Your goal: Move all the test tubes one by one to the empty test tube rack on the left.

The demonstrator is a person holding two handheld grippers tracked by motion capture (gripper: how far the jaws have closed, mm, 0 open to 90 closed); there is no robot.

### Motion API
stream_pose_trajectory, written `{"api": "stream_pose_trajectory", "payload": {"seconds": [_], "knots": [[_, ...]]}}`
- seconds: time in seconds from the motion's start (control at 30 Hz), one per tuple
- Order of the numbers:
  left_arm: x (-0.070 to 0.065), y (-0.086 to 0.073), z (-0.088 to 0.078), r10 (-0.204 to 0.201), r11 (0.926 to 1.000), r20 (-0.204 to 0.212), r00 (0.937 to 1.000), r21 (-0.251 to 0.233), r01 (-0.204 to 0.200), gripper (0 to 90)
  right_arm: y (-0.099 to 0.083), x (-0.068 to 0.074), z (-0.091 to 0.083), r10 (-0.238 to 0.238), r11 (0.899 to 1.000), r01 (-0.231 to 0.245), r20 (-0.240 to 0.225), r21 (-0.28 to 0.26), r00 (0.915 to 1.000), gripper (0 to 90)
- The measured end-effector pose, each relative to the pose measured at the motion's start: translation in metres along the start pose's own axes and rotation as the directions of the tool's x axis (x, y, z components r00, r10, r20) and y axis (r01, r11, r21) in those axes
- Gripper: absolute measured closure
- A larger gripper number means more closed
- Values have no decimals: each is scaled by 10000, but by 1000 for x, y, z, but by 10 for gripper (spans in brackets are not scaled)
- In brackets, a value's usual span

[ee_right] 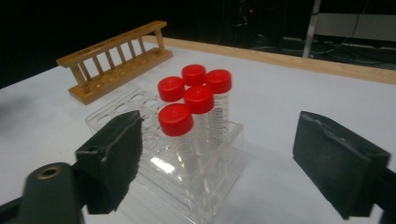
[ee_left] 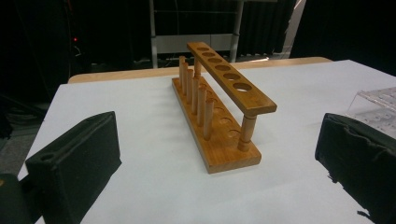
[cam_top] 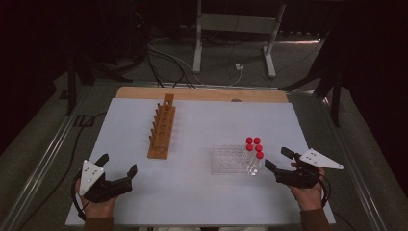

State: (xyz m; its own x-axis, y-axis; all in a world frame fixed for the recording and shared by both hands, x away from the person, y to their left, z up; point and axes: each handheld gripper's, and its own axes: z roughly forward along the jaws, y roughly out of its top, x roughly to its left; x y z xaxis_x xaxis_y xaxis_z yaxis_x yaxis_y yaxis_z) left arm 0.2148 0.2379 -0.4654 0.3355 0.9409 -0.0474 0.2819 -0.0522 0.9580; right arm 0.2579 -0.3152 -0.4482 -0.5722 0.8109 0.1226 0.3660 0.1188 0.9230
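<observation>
Several clear tubes with red caps (cam_top: pixel 254 146) stand at the right end of a clear plastic rack (cam_top: pixel 226 161) on the white table. A wooden tube rack (cam_top: pixel 162 130) with no tubes in it stands left of centre. My right gripper (cam_top: pixel 275 158) rests just right of the clear rack, open, jaws pointing at the tubes. In the right gripper view its pads (ee_right: pixel 114 149) flank the nearest red cap (ee_right: pixel 176 119) without touching it. My left gripper (cam_top: pixel 118 163) lies open at the near left, holding nothing. Its pads (ee_left: pixel 77 158) frame the wooden rack (ee_left: pixel 219 112) farther off.
The white mat (cam_top: pixel 202 120) covers a wooden tabletop (cam_top: pixel 202 94) whose far edge shows. Cables and metal stand legs (cam_top: pixel 197 43) are on the floor behind. A hand holds each gripper near the table's front edge.
</observation>
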Motion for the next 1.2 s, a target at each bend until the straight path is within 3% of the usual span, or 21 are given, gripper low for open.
{"api": "stream_pose_trajectory", "payload": {"seconds": [0.33, 0.4, 0.47, 0.87, 0.97, 1.2], "knots": [[0, -1, 2, 58, 10000, -10, 10000, 61, -58, 9, -1, 13, 12, -671, 9968, 677, -155, 418, 9976, 400], [0, -1, 2, 72, 10000, -11, 10000, 69, -72, 10, -1, 15, 16, -836, 9951, 842, -145, 526, 9964, 521], [0, -1, 3, 56, 10000, 4, 10000, 65, -56, 9, -2, 16, 19, -863, 9942, 874, -203, 625, 9961, 573], [-4, 0, 4, 110, 9999, 29, 9999, 81, -110, 9, -8, 22, 37, -1146, 9864, 1151, -104, 1178, 9934, 694], [-4, 0, 4, 154, 9998, 34, 9999, 130, -155, 9, -8, 23, 38, -1205, 9869, 1195, 30, 1088, 9927, 736], [-7, 0, 5, 144, 9997, 42, 9999, 181, -144, 9, -6, 22, 37, -1144, 9880, 1132, 56, 1053, 9934, 742]]}}
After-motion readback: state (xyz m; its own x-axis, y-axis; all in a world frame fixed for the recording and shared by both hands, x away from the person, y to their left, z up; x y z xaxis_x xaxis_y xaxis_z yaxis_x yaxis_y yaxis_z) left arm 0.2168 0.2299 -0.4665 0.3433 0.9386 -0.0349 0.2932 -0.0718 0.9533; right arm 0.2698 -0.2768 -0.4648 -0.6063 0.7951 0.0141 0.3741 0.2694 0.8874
